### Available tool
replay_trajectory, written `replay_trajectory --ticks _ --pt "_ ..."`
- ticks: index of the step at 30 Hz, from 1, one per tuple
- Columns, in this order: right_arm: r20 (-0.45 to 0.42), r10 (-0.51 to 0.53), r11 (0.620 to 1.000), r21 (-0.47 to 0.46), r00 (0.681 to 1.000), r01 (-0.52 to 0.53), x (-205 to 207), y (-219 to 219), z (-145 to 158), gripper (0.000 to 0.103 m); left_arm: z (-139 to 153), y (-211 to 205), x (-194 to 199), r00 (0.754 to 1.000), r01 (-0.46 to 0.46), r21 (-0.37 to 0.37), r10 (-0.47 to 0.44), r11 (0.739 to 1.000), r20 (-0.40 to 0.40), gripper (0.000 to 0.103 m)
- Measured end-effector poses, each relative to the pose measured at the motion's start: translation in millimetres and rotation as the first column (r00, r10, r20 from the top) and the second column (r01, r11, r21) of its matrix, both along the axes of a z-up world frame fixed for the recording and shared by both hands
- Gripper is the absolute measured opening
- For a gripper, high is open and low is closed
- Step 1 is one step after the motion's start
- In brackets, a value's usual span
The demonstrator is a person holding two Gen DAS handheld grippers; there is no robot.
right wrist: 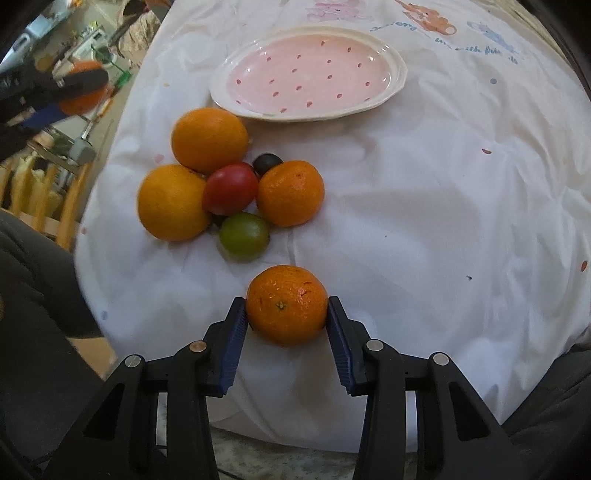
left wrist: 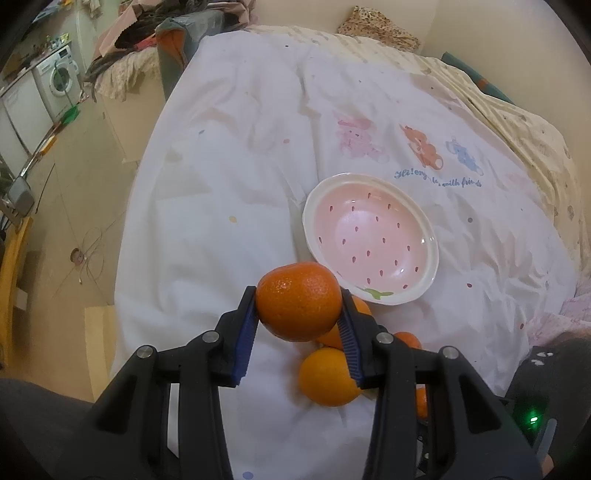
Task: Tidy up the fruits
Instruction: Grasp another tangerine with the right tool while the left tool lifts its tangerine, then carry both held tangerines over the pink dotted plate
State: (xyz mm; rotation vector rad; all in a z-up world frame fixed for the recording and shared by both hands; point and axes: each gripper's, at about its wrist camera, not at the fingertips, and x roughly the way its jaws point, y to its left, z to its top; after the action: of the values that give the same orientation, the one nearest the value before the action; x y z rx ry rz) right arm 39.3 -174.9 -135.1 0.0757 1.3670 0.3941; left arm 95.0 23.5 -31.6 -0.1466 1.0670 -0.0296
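Note:
My left gripper [left wrist: 298, 295] is shut on an orange mandarin [left wrist: 299, 306], held in the air above the white bedsheet, just short of the near rim of the pink strawberry plate [left wrist: 373, 236]. The plate holds no fruit. My right gripper [right wrist: 286, 302] points down at the sheet, its blue pads pressed on both sides of a second mandarin [right wrist: 287, 308] that rests there. Beyond it lies a cluster of fruit: two yellow-orange oranges [right wrist: 209, 139] [right wrist: 171, 202], a red fruit [right wrist: 231, 189], a green one [right wrist: 243, 233], a small dark one [right wrist: 266, 163] and another mandarin [right wrist: 291, 192]. The plate [right wrist: 314, 74] lies behind the cluster.
The sheet [left wrist: 229, 177] covers a bed whose left edge drops to a tiled floor [left wrist: 74, 184] with cables. A washing machine [left wrist: 59, 79] and piled clothes stand at the far left. A leopard-print pillow [left wrist: 376, 26] lies at the head. A person's dark-clothed legs [right wrist: 33, 280] border the near edge.

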Motion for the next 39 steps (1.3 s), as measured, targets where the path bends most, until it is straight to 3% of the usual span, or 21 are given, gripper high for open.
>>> replay_trajectory --ticks 4,18,28,39 --pt "0.028 -0.020 0.997 0.079 0.999 0.018 -2.3 -9.4 10.7 0.045 -0.2 0.7 0.4 1.000 -0.002 -0.002 0.002 1.000 0.000 0.037" --pt "0.116 -0.084 0.980 0.192 0.990 0.060 2.4 -16.1 38.4 0.044 -10.5 -5.6 0.4 1.000 -0.004 0.066 0.004 0.998 -0.011 0.037" --pt "0.276 -0.199 0.944 0.310 0.940 0.109 28.0 -50.1 86.4 0.044 8.3 -8.8 7.9 1.000 0.000 0.052 -0.001 0.999 0.029 0.037" --pt "0.372 -0.244 0.946 0.295 0.896 0.135 86.3 -77.2 115.0 0.045 37.5 -19.0 44.9 0.997 0.024 0.074 -0.029 0.997 0.076 0.037"
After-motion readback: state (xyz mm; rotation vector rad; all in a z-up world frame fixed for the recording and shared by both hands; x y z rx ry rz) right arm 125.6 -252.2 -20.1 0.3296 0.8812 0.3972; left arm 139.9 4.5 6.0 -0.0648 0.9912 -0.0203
